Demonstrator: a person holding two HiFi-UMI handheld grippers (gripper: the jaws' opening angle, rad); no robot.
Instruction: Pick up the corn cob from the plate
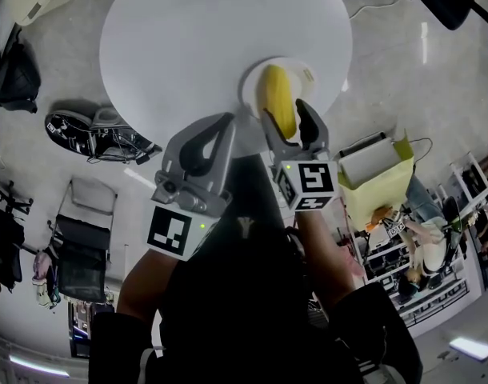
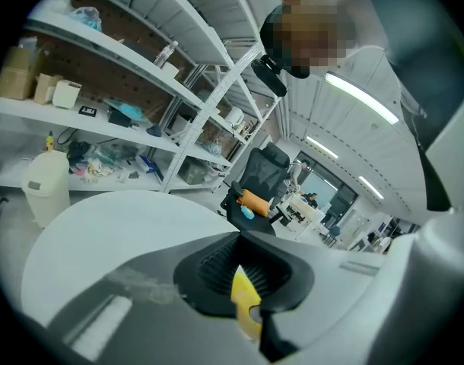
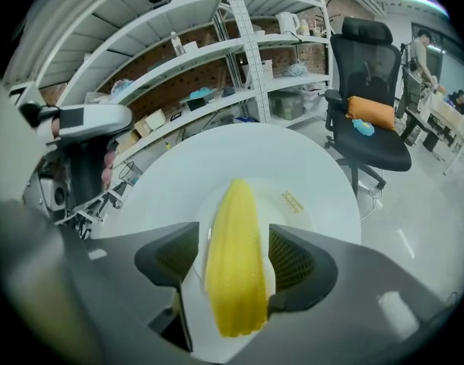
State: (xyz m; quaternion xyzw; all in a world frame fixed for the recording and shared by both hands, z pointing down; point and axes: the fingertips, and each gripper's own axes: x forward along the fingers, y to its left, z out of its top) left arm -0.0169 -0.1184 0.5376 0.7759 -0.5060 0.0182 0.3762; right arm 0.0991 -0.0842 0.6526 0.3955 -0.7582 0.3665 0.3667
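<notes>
Corn cob [image 1: 278,98] is lying lengthwise on the plate [image 1: 310,76], which is sitting close to the near edge of the round white desk [image 1: 188,38]. The right gripper [image 1: 284,110] is straddling the cob with its jaws wide apart, one pad on each side and neither pressing on it. The left gripper [image 1: 222,126] is hanging just beside the plate with its jaws together, gripping nothing. The cob is rounded and tapering, so a squeeze landing off its middle is likely to roll it or shoot it out. A jaw tip catching the rim could also shove the plate toward the desk edge. Whether the tips are touching the plate is not showing in any view. The white rim is blending into the desk, and a yellow sliver behind the left gripper's closed jaws is too small to identify.
</notes>
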